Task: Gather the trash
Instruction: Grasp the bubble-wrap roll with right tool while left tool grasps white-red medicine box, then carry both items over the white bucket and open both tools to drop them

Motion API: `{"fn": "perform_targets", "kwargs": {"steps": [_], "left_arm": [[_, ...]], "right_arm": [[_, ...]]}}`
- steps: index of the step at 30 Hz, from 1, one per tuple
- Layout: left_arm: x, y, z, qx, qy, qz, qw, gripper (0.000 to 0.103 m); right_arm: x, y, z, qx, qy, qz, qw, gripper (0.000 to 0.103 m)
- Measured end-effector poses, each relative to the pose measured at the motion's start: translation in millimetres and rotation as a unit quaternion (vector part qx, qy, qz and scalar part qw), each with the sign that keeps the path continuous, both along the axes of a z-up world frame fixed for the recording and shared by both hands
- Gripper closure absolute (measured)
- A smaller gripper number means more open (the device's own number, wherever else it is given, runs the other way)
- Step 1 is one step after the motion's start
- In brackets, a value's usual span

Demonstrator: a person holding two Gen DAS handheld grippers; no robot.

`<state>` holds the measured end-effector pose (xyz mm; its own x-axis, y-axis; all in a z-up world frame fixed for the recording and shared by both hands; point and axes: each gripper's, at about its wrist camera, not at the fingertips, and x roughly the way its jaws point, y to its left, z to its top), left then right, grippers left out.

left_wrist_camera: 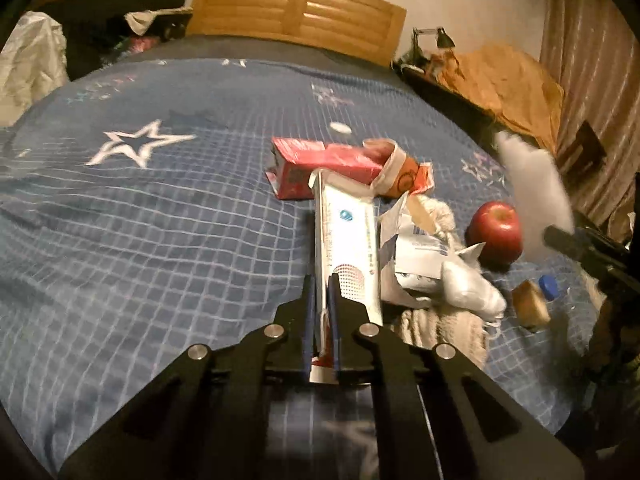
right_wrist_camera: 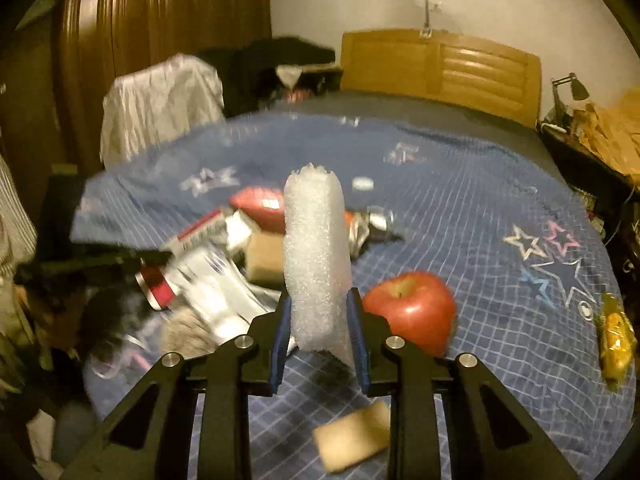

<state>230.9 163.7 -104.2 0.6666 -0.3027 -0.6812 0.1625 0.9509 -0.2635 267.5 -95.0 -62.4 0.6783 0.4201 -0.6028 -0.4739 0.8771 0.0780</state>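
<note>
wooden headboard (left_wrist_camera: pixel 298 10), blue star bedspread (left_wrist_camera: pixel 132 216), desk lamp (left_wrist_camera: pixel 434 38)

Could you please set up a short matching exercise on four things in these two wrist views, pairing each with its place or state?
Things:
1. toothpaste box
2. foam sheet
3. apple
4. bed cover

Places or states:
A. blue, with stars
B. lying loose on the bed
C. clamped in the left gripper
D. clamped in the right gripper

Pairs: 1-C, 2-D, 3-B, 4-A

We see a red apple (right_wrist_camera: pixel 410 312) on the blue star-patterned bedspread (left_wrist_camera: pixel 140 220), a wooden headboard (left_wrist_camera: pixel 298 12) behind, a desk lamp (right_wrist_camera: pixel 570 90) at the right, and what may be white clothing (right_wrist_camera: pixel 160 104) draped left.
</note>
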Motion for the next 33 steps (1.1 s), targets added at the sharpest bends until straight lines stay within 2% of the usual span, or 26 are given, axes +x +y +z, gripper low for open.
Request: {"fn": "perform_targets", "kwargs": {"steps": [4, 7, 10, 13, 14, 16, 17, 18, 20, 23, 25, 27, 28, 29, 33], "left_arm": [[-26, 17, 14, -0.007, -0.003, 0.020, 0.9998, 0.098], [-37, 35, 15, 0.001, 0.005, 0.030, 0.9995, 0.098], [-40, 46, 2, 0.033, 0.026, 0.046, 0.9981, 0.096], [-42, 51, -14, 0.065, 0.040, 0.063, 0.9951, 0.089], [-42, 50, -13, 0.071, 0.035, 0.064, 0.9948, 0.086], [-48, 49, -1, 0.072, 0.011, 0.068, 0.9950, 0.066], [-51, 49, 6, 0.072, -0.005, 0.072, 0.9948, 0.048], [-54, 48, 16, 0.073, -0.026, 0.077, 0.9940, 0.037], [-56, 41, 29, 0.078, -0.052, 0.072, 0.9929, 0.032], [-45, 17, 22, 0.121, -0.038, 0.052, 0.9905, 0.027], [-36, 6, 9, 0.151, -0.021, 0.048, 0.9872, 0.027], [-27, 5, -7, 0.156, 0.005, 0.051, 0.9864, 0.029], [-21, 6, -17, 0.161, 0.022, 0.057, 0.9851, 0.037], [-18, 9, -24, 0.164, 0.035, 0.064, 0.9837, 0.054], [-28, 15, -16, 0.150, 0.016, 0.089, 0.9846, 0.058]], "right_arm": [[-36, -25, 21, 0.016, -0.007, -0.011, 1.000, 0.074], [-66, -48, 25, 0.020, 0.005, -0.029, 0.999, 0.074], [-96, -71, 16, 0.010, 0.029, -0.048, 0.998, 0.074], [-120, -90, -5, 0.001, 0.064, -0.072, 0.995, 0.074], [-124, -96, -11, 0.001, 0.075, -0.080, 0.994, 0.074], [-130, -105, -21, 0.002, 0.086, -0.094, 0.992, 0.074], [-133, -107, -25, 0.005, 0.088, -0.098, 0.991, 0.074], [-136, -111, -27, 0.012, 0.091, -0.102, 0.991, 0.074], [-140, -114, -30, 0.020, 0.094, -0.103, 0.990, 0.074], [-142, -107, -34, 0.020, 0.095, -0.099, 0.990, 0.074], [-145, -104, -34, 0.022, 0.095, -0.094, 0.991, 0.074], [-145, -103, -34, 0.022, 0.097, -0.092, 0.991, 0.074], [-143, -103, -34, 0.022, 0.099, -0.092, 0.991, 0.074], [-143, -102, -35, 0.023, 0.100, -0.093, 0.990, 0.074], [-143, -104, -35, 0.030, 0.097, -0.100, 0.990, 0.074]]}}
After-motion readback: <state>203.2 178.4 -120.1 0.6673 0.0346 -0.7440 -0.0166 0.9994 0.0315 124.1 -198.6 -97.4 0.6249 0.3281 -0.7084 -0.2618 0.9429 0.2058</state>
